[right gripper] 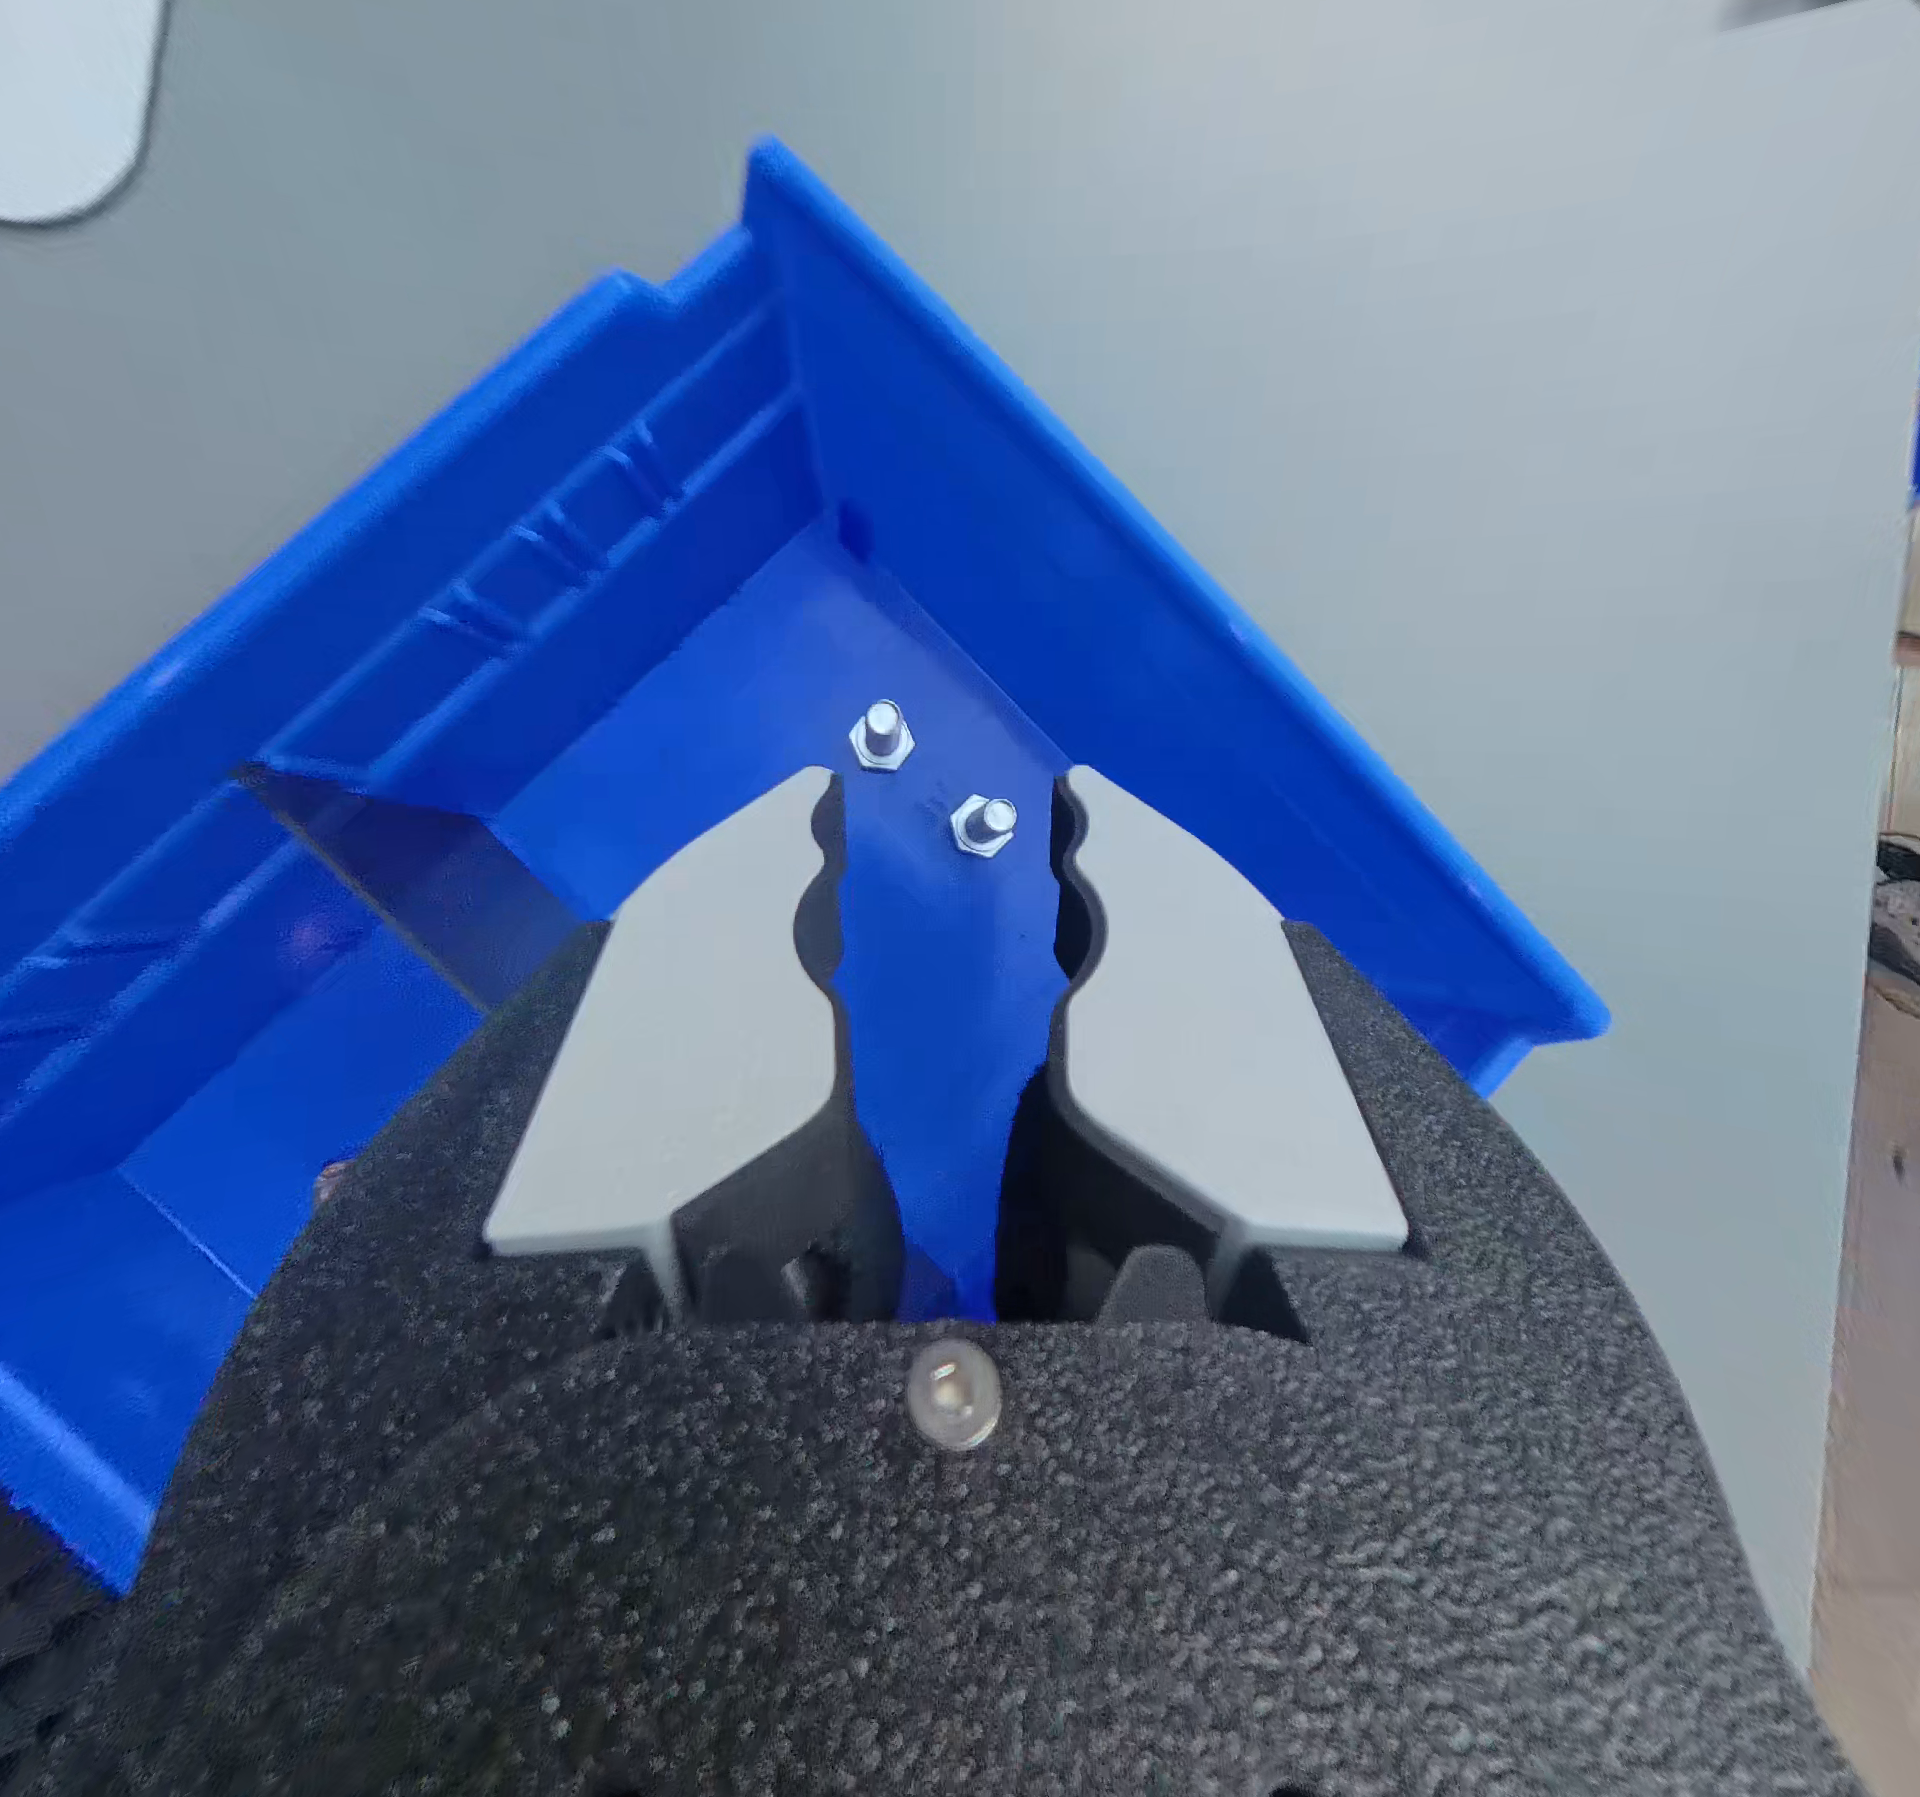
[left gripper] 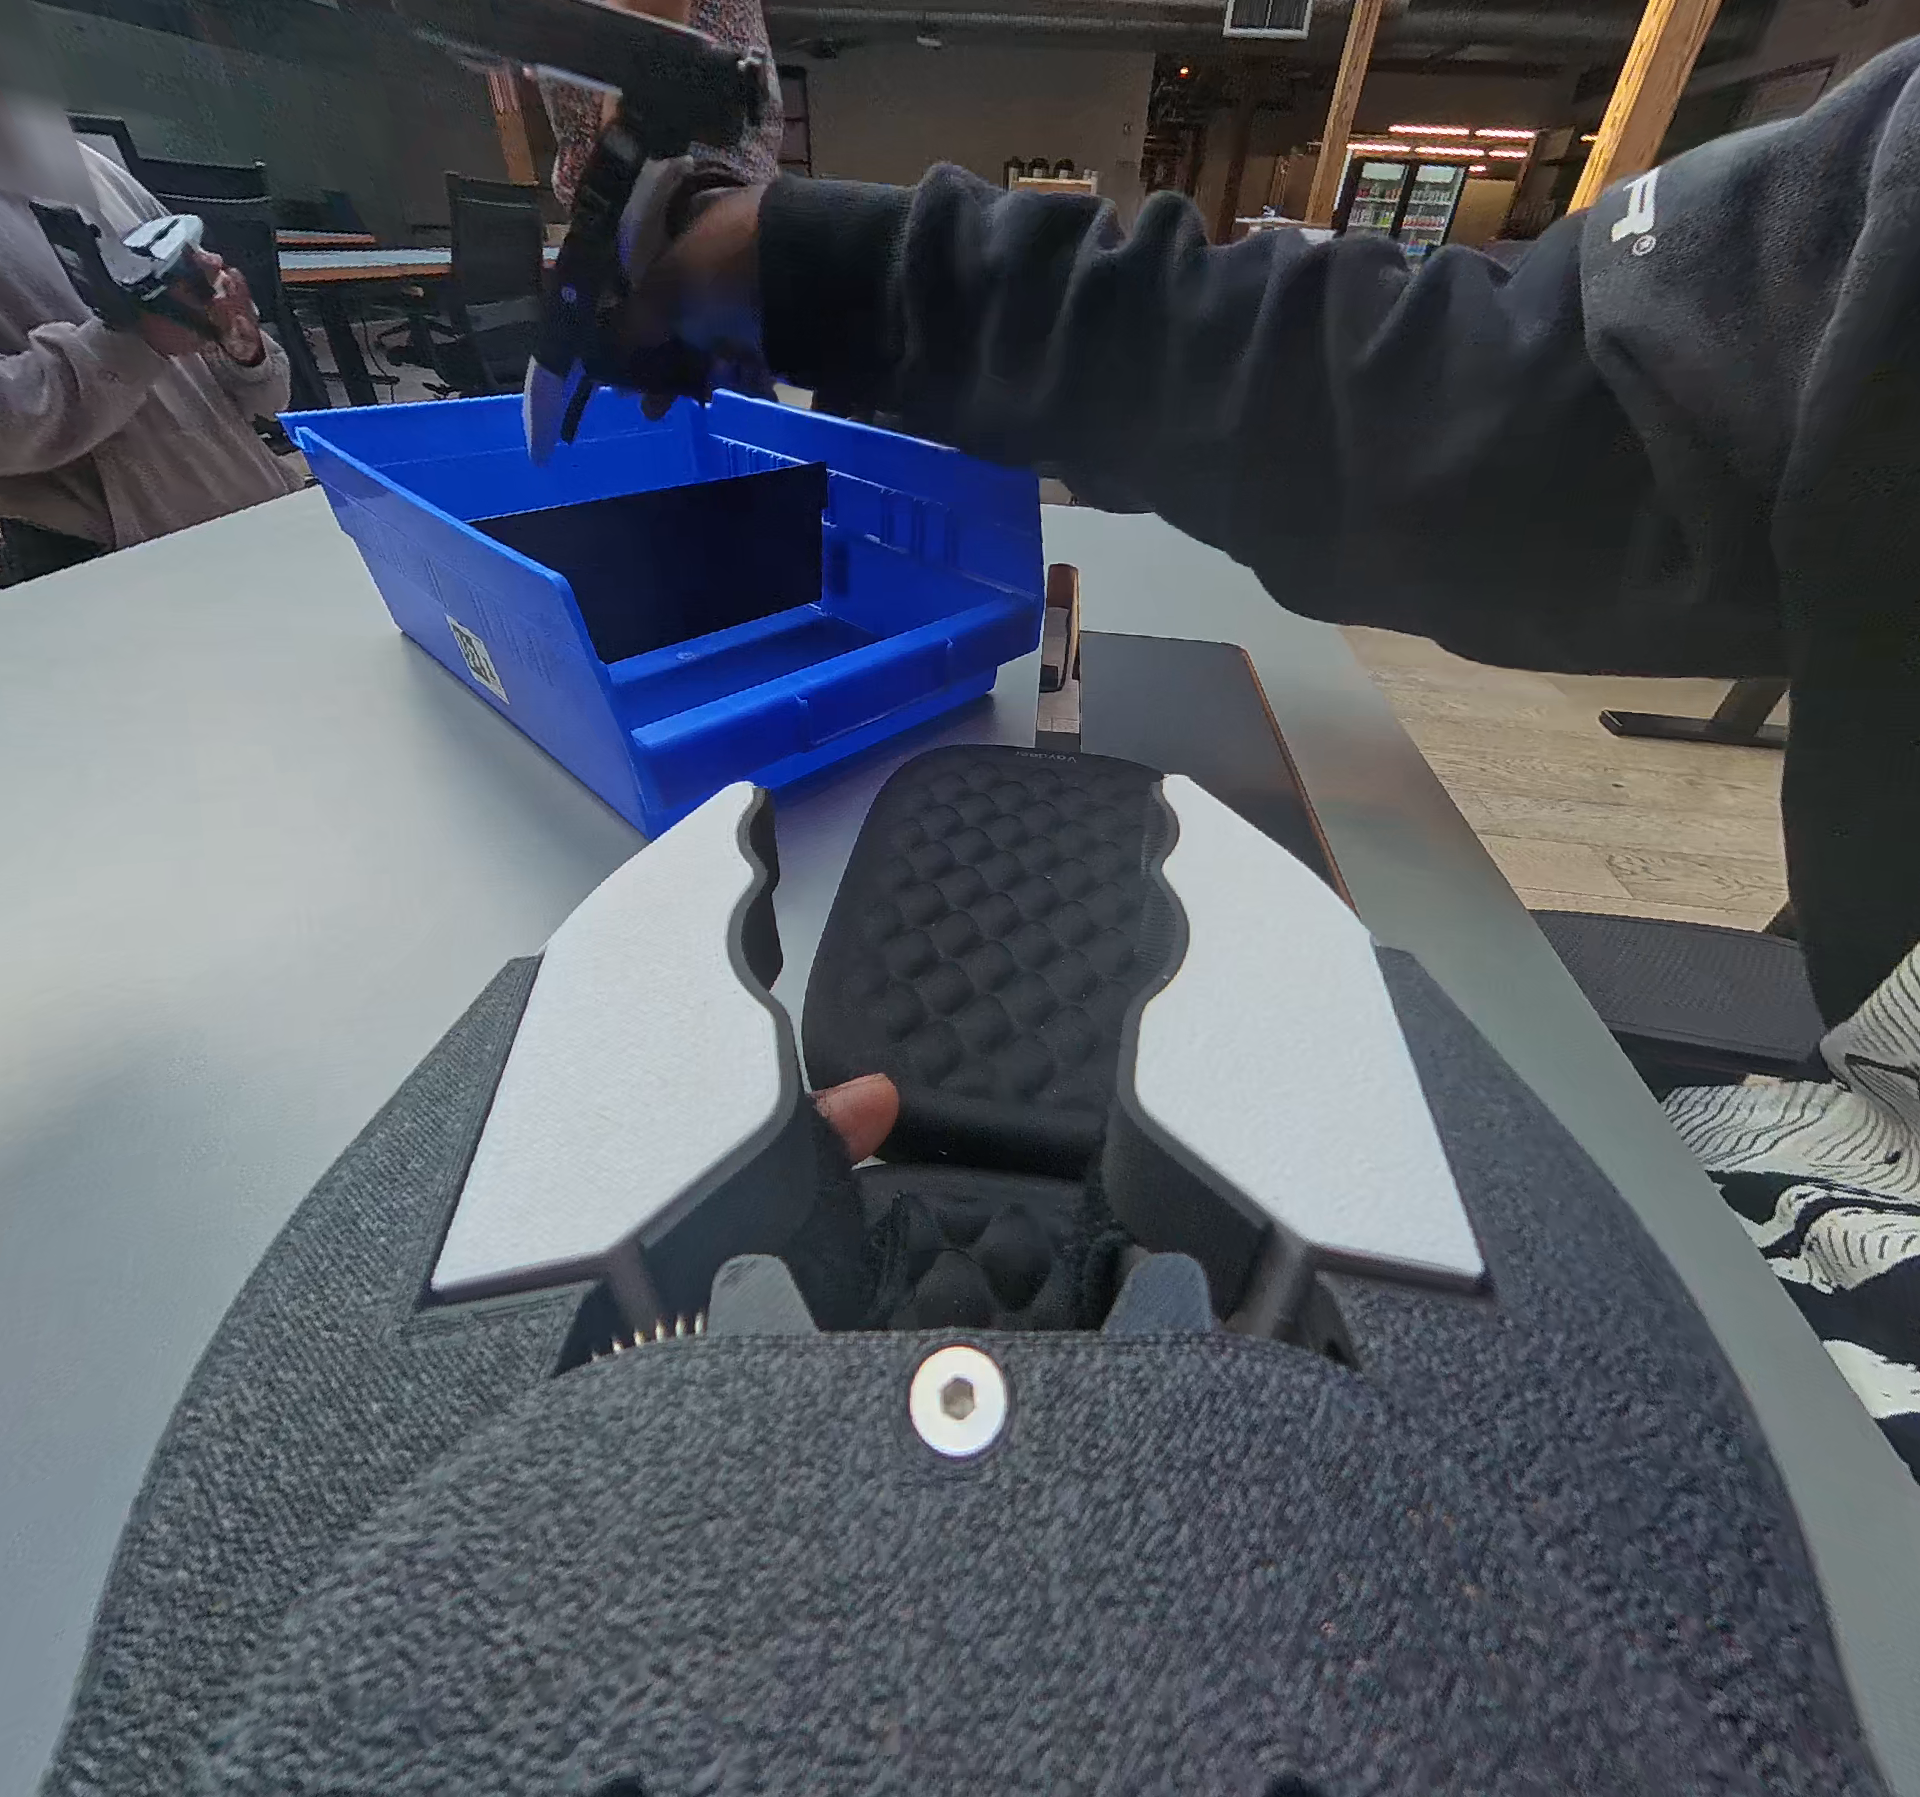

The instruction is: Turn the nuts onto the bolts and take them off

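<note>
Right gripper [right gripper: 945,812], jaws apart, hovers just short of two small, light, slippery steel bolts with hex nuts [right gripper: 984,826] in the blue plastic bin [right gripper: 1039,521]; best gripped across nut flats; left gripper [left gripper: 961,828] gapes empty

In the left wrist view the black divider [left gripper: 665,552] and the near walls of the blue bin [left gripper: 561,646] hide the bin's far floor, so no bolts show there. The right gripper [left gripper: 551,417] is motion-blurred, its tips low behind the bin rim. In the right wrist view the bin runs off the left edge, and the threads on the two bolts [right gripper: 881,734] [right gripper: 985,825] are too small to make out.
</note>
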{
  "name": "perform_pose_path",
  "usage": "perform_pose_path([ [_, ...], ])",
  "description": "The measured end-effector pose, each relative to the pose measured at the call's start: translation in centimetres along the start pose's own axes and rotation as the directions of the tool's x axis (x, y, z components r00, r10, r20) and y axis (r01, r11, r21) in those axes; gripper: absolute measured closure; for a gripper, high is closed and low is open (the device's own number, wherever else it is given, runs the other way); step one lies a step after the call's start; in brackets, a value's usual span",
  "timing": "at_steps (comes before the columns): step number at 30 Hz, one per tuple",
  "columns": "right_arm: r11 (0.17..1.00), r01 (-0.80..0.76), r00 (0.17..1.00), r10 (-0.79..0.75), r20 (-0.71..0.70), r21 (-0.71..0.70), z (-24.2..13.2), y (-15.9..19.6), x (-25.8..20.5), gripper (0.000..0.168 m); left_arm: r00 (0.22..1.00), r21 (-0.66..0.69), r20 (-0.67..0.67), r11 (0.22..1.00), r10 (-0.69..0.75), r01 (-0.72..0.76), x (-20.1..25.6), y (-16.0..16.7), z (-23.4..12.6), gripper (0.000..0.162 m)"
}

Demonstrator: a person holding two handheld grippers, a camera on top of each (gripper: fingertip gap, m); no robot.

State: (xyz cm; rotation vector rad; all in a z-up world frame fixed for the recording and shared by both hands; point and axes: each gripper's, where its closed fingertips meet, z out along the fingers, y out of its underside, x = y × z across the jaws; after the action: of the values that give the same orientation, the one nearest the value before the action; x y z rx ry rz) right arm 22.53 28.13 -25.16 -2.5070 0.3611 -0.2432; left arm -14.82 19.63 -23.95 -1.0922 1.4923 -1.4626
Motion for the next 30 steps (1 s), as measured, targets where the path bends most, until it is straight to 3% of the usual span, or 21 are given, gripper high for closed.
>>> perform_pose_path([
  [6,0.914,-0.016,0.992,-0.038,0.123,0.406,-9.9,-2.7,-5.9,0.108,1.000,0.007,0.030,1.000,-0.003,0.003,-0.4,-0.2,-0.1,0.097],
  [11,0.780,-0.118,0.931,-0.128,0.341,0.615,-17.0,0.9,-14.4,0.087,0.996,-0.006,0.085,1.000,0.013,-0.013,-1.1,-0.3,-0.4,0.099],
  [14,0.714,-0.185,0.891,-0.168,0.421,0.676,-18.7,4.3,-18.7,0.082,0.992,-0.019,0.123,1.000,0.020,-0.018,-1.5,-0.8,-0.9,0.100],
  [17,0.706,-0.186,0.882,-0.186,0.433,0.684,-17.7,7.9,-21.7,0.081,0.989,-0.019,0.150,1.000,-0.004,0.007,-1.2,-1.7,-2.0,0.099],
  [19,0.710,-0.179,0.885,-0.188,0.427,0.681,-16.2,10.1,-23.2,0.092,0.980,-0.022,0.201,1.000,-0.007,0.012,-1.1,-2.5,-3.4,0.100],
  [22,0.707,-0.209,0.875,-0.173,0.451,0.676,-14.4,12.3,-24.5,0.113,0.946,-0.052,0.322,0.998,-0.018,0.037,-1.7,-3.6,-7.3,0.100],
  [25,0.730,-0.212,0.861,-0.175,0.477,0.650,-13.0,13.7,-25.5,0.118,0.876,-0.090,0.481,0.993,-0.023,0.075,-3.3,-4.9,-13.4,0.101],
  [30,0.758,-0.212,0.841,-0.179,0.510,0.616,-11.7,14.9,-26.6,0.122,0.636,-0.246,0.769,0.949,0.067,0.197,-7.9,-5.4,-27.0,0.105],
])
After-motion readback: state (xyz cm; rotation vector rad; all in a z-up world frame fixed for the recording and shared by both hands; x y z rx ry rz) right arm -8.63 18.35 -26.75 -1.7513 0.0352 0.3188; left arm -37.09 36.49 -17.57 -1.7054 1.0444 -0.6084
